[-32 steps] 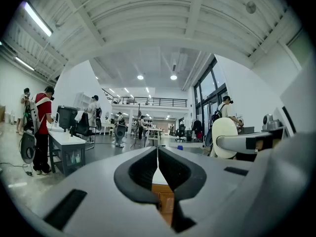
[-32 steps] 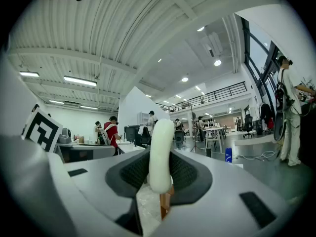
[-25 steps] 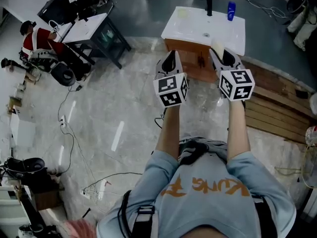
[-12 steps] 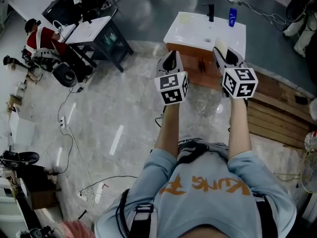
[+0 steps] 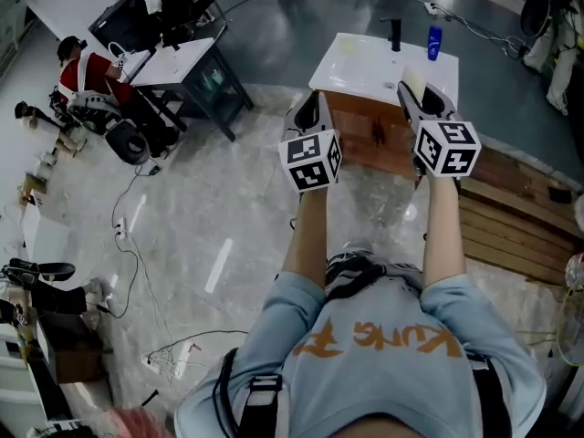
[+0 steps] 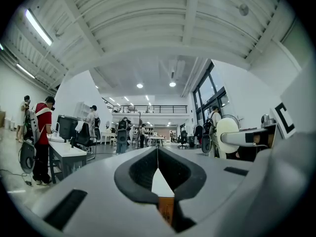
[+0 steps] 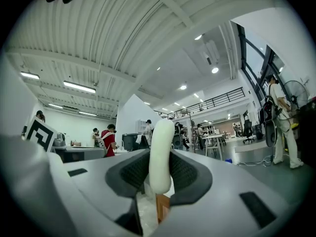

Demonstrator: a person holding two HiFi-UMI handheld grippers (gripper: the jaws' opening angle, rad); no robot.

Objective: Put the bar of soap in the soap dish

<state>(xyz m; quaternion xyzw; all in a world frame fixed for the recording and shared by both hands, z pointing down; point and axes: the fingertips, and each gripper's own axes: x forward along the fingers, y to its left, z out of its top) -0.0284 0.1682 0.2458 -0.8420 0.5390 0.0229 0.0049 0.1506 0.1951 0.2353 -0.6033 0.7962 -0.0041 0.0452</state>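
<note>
Right gripper (image 5: 418,89): held level, its jaws pinch the bar of soap (image 7: 160,152) by its flat sides
Bar of soap: pale cream with rounded ends, standing on edge between the dark ribbed pads (image 7: 186,168) and sticking up past their tips; in the head view it hangs over the front right part of the washstand
Left gripper (image 6: 157,157): held level, jaws pressed together along a thin line, nothing between them
Marker cubes: one on each gripper, the left (image 5: 310,161) and the right (image 5: 447,147), both near the person's hands
Washstand: white top (image 5: 360,69) with a basin, on a wooden cabinet (image 5: 365,130), right in front of both grippers
On the top: a black tap (image 5: 395,33) at the back, a blue bottle (image 5: 434,42) just beside it to the right, and a pale square thing (image 5: 344,46) at the back left corner, too small to tell what it is
Floor: pale and glossy with loose cables (image 5: 123,235); wooden boards (image 5: 511,217) lie to the right
Background: a person in red (image 5: 80,76) sits beside a white-topped desk (image 5: 173,62) at upper left
</note>
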